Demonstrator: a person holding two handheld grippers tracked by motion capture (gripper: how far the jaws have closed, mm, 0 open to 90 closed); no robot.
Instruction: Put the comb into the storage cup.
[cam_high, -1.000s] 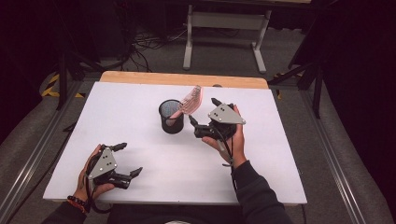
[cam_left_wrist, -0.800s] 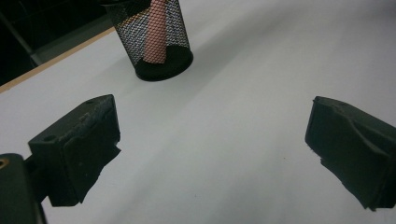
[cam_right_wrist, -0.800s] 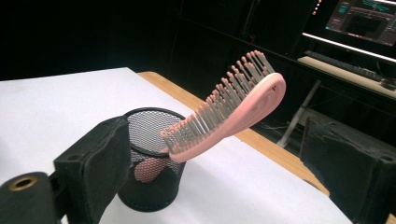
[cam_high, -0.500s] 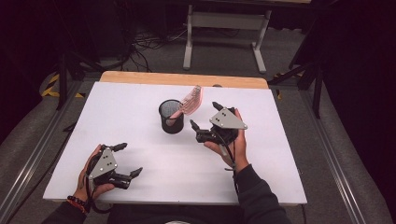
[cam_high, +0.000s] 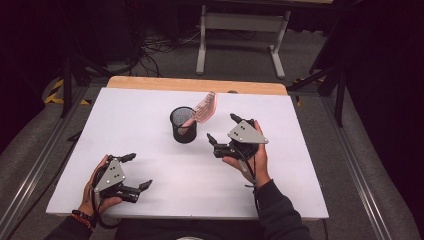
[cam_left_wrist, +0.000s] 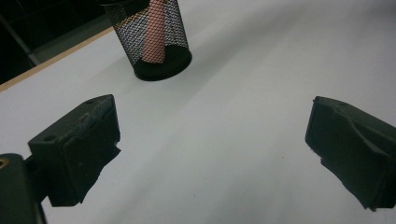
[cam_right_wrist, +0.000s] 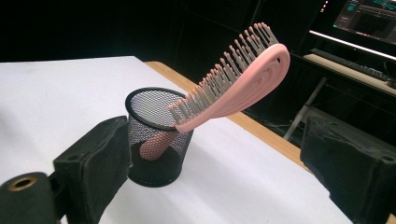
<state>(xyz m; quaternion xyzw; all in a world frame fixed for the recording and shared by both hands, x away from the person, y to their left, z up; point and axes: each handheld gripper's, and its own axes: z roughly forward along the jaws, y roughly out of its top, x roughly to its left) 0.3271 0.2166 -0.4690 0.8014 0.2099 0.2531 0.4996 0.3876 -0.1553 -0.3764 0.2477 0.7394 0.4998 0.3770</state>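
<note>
Right gripper (cam_high: 220, 129) jaws wide, empty, at 4 o'clock of black mesh cup (cam_high: 183, 125). Risk: clipping top-heavy leaning pink plastic hairbrush (cam_high: 203, 108), tipping cup. Left gripper (cam_high: 136, 170) wide, idle.

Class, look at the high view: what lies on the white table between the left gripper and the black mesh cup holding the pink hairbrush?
Nothing: bare white table separates the left gripper from the black mesh cup holding the pink hairbrush. The left gripper view shows that too.
</note>
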